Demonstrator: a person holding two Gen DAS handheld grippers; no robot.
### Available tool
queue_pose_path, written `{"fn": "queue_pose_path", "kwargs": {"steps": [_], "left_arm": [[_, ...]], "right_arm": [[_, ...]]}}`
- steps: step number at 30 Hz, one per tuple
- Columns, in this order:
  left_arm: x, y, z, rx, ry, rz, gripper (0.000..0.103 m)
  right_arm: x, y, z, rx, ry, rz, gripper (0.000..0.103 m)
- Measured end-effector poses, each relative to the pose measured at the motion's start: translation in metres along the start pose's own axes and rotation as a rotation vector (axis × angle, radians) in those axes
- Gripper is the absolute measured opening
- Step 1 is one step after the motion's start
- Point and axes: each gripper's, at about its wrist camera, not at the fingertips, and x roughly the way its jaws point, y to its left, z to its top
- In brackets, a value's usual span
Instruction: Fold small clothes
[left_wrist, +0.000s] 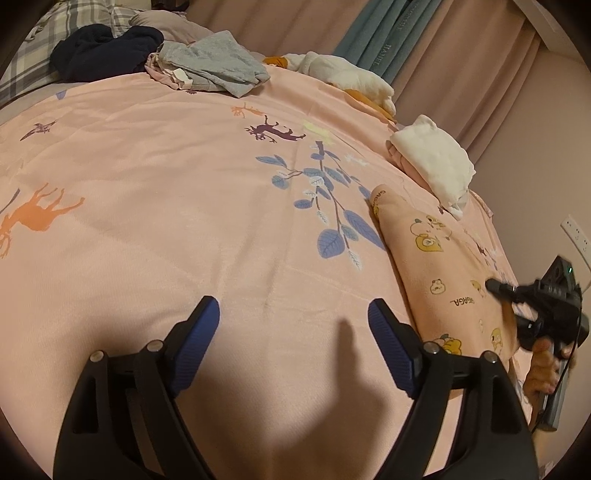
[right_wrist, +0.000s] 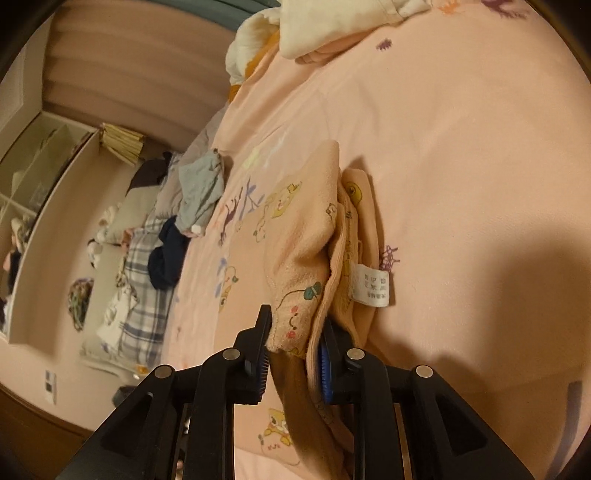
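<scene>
The right hand-held gripper is clamped on the hem of a small peach garment with cartoon animal prints, pinching several layers of it between the blue pads. The garment lies on the pink bedspread, partly folded on itself, with its white care label turned up beside the fold. In the left wrist view the same garment stretches along the right side of the blue leaf print, and the right hand-held gripper sits at its near end.

The left hand-held gripper hovers over bare bedspread to the left of the garment, its jaws wide apart and holding nothing.

The step in hand looks like a fold partway done: one edge is gripped and lifted. The next move likely calls for carrying that edge over the rest of the garment and laying it flat, with the left side pinning or smoothing the cloth so the layers do not slip.

Beyond the leaf print lie a folded white cloth and a rumpled grey garment.
</scene>
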Motion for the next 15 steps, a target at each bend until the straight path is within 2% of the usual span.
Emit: {"fn": "queue_pose_path", "kwargs": {"steps": [2,3,4,5,6,8,10,12,15], "left_arm": [[0.001,-0.003,-0.001,0.012,0.002,0.01,0.085],[0.001,-0.004,-0.001,0.017,0.002,0.015,0.085],[0.001,-0.005,-0.001,0.023,0.002,0.021,0.085],[0.002,-0.005,-0.002,0.026,0.002,0.024,0.085],[0.002,-0.005,-0.002,0.027,0.003,0.025,0.085],[0.002,-0.005,-0.002,0.027,0.004,0.02,0.086],[0.002,-0.004,-0.002,0.025,0.003,0.016,0.087],[0.002,-0.005,-0.002,0.026,0.004,0.016,0.087],[0.002,-0.005,-0.002,0.027,0.004,0.016,0.087]], "right_arm": [[-0.004,0.005,0.006,-0.011,-0.033,-0.014,0.022],[-0.003,0.007,0.013,0.009,-0.047,0.011,0.036],[-0.001,0.006,0.018,0.03,-0.049,0.05,0.057],[0.004,0.004,0.023,0.039,-0.036,0.089,0.062],[0.011,0.002,0.026,0.043,-0.013,0.124,0.063],[0.02,-0.009,0.027,0.103,-0.041,0.157,0.058],[0.019,-0.017,0.026,0.152,-0.103,0.157,0.032],[0.011,-0.011,0.025,0.098,-0.154,0.14,0.024],[-0.004,0.01,0.018,-0.006,-0.258,0.022,0.021]]}}
